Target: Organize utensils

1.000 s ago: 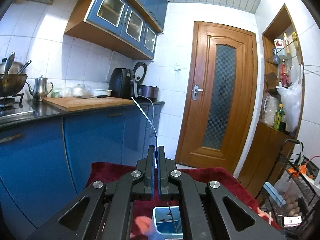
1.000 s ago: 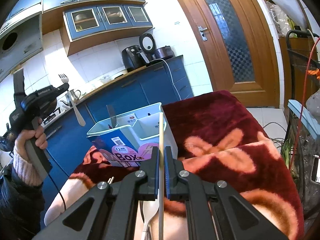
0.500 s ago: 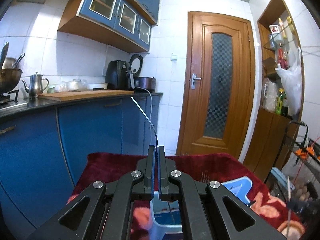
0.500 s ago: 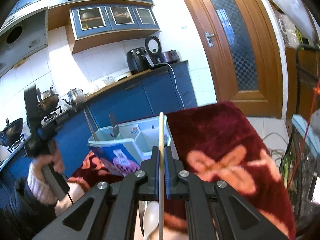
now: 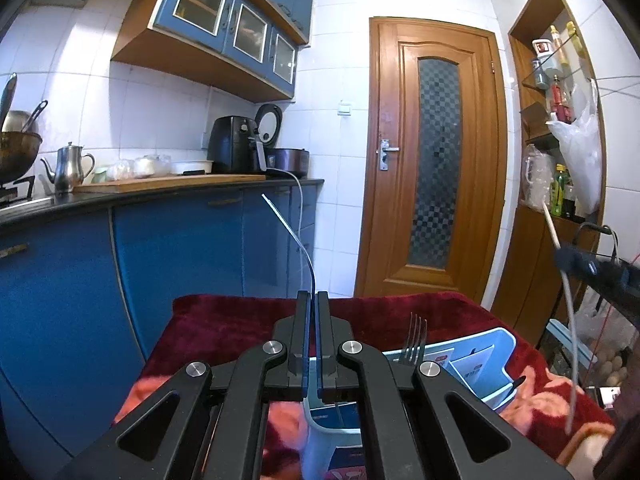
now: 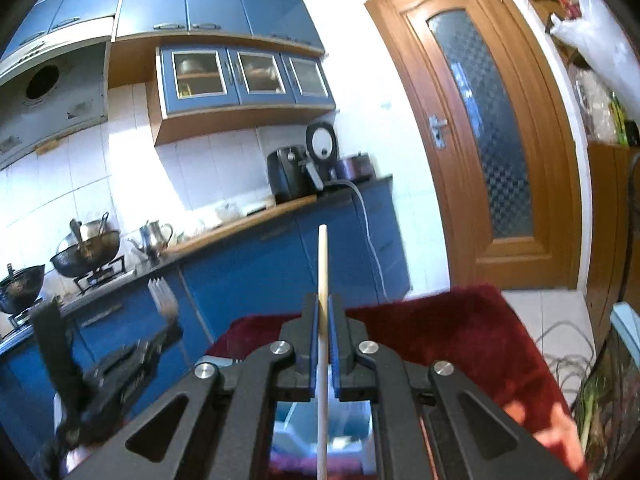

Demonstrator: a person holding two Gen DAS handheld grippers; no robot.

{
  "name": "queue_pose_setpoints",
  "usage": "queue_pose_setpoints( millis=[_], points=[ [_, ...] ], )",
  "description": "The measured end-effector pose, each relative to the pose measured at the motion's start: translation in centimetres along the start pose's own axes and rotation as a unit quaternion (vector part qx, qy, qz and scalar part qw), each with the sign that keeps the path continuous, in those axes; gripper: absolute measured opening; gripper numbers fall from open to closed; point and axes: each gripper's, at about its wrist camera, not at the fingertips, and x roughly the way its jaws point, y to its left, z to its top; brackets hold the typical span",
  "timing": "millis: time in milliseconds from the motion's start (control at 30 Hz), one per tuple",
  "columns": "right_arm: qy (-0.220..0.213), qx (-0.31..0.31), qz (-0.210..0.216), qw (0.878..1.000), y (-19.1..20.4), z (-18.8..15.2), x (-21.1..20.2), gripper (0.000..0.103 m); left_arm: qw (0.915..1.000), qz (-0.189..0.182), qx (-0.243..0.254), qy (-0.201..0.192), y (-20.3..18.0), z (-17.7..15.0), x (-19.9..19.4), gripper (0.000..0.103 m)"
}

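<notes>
Left gripper (image 5: 313, 300): I clench it on a thin curved steel utensil handle (image 5: 298, 240) rising past the fingertips; which utensil it is I cannot tell

Right gripper (image 6: 325, 308): I clamp a pale wooden chopstick (image 6: 322, 264), upright between the blue pads

Organizer: the light-blue plastic divided utensil box (image 5: 480, 356) stands on the dark red flowered blanket (image 5: 240, 316), just below my left gripper

Done: a steel fork (image 5: 414, 340) stands tines-up in the box, with a dark handle in another compartment

Left: both held pieces must still go into compartments; I judge the task well underway, not finished

Unknown: any utensils outside the box are hidden
</notes>
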Motion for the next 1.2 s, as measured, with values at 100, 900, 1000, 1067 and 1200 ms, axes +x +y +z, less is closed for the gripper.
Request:
queue_pose_setpoints(
  millis=[100,900,1000,1067,1200],
  points=[
    [-0.035,-0.010,-0.030,0.999,0.3,0.3,1.2,0.006,1.0000,-0.003,-0.004,0.004,0.1,-0.3,0.2,0.001],
    [-0.009,-0.050,-0.068,0.996,0.0,-3.3,5.1,0.012,0.9992,-0.013,-0.005,0.038,-0.3,-2.0,1.7,0.008],
    [0.000,-0.034,-0.061,0.998,-0.3,-3.1,4.8,0.021,0.9991,-0.015,-0.008,0.039,-0.3,-2.1,1.7,0.017],
    [0.004,-0.024,-0.058,0.998,-0.5,-3.0,4.5,0.022,0.9992,-0.015,-0.008,0.037,-0.3,-2.0,1.5,0.020],
    [0.006,-0.020,-0.050,0.999,-0.4,-2.5,3.4,0.023,0.9990,-0.020,-0.009,0.040,-0.4,-1.7,1.1,0.026]
  ],
)
